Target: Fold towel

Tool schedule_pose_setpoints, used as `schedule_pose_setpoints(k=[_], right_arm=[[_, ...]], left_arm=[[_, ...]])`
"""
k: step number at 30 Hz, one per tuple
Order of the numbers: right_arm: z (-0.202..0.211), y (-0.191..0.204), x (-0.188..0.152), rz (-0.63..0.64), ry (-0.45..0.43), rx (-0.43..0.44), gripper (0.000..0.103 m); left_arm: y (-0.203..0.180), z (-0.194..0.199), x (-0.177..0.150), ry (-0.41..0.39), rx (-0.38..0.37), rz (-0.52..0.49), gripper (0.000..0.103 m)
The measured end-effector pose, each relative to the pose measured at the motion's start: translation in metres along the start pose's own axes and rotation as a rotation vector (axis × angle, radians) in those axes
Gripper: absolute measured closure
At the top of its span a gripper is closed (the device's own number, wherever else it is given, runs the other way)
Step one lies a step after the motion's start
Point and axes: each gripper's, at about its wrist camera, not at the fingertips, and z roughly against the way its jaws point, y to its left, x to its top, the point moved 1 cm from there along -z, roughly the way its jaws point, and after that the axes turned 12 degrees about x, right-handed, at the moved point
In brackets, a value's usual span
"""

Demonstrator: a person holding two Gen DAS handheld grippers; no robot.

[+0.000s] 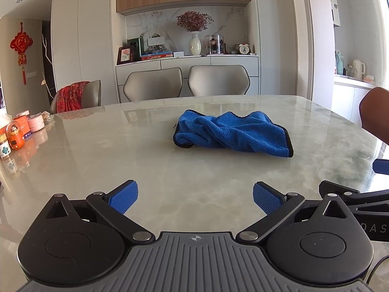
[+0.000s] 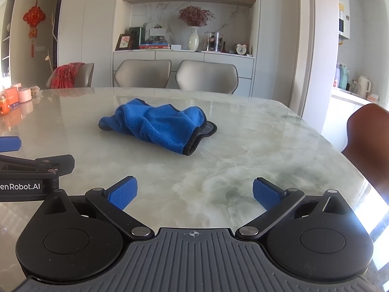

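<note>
We are at a glossy, pale marbled table (image 1: 97,150) in a dining room; two grey chairs (image 1: 186,82) stand at its far edge in front of a white sideboard (image 1: 184,64) that carries a vase of dried flowers (image 1: 195,40), a small clock and a framed picture. A third chair at the far left has a red patterned cloth (image 1: 70,96) draped over it, a red knot ornament (image 1: 21,46) hangs on the left wall, and a cluster of jars and boxes (image 1: 22,131) sits along the table's left edge. A brown chair back (image 2: 369,141) shows at the right. The blue towel (image 1: 231,132) lies crumpled in a loose heap near the middle of the table, its dark edging visible along the near side and a grey underside peeking out at one end in the right wrist view (image 2: 160,126). Our left gripper (image 1: 195,197) is spread wide, its blue pads (image 1: 124,196) well apart, holding nothing and well short of the towel. Our right gripper (image 2: 195,193) is just as wide open, empty, above bare tabletop, and each gripper appears at the edge of the other's view.
</note>
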Motion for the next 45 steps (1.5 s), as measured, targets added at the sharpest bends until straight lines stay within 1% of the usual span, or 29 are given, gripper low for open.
schedule_pose_setpoints(k=[21,27,32,36,38,40,43,45], right_arm=[[0.000,0.002,-0.002,0.004,0.005,0.002,0.001],[0.000,0.000,0.000,0.004,-0.008,0.005,0.001],[-0.003,-0.013,0.012,-0.022,-0.027,0.039,0.001],[-0.007,-0.030,0.034,-0.041,-0.053,0.128,0.001],[-0.011,-0.041,0.046,-0.065,-0.070,0.202,0.001],[-0.018,-0.053,0.059,-0.102,-0.075,0.291,0.001],[-0.038,-0.075,0.078,-0.158,-0.061,0.383,0.001],[-0.056,-0.088,0.092,-0.174,-0.064,0.380,0.001]], left_arm=[[0.000,0.000,-0.005,-0.002,0.003,0.001,0.000],[0.002,-0.001,-0.003,-0.002,-0.015,-0.005,0.000],[0.004,-0.004,0.011,-0.047,-0.002,-0.028,0.000],[0.009,-0.010,0.025,-0.083,-0.026,-0.042,0.000],[0.012,-0.015,0.033,-0.101,-0.060,-0.059,0.000],[0.014,-0.023,0.042,-0.119,-0.075,-0.084,0.000],[0.018,-0.037,0.056,-0.150,-0.106,-0.112,0.000],[0.020,-0.047,0.065,-0.163,-0.134,-0.120,0.000]])
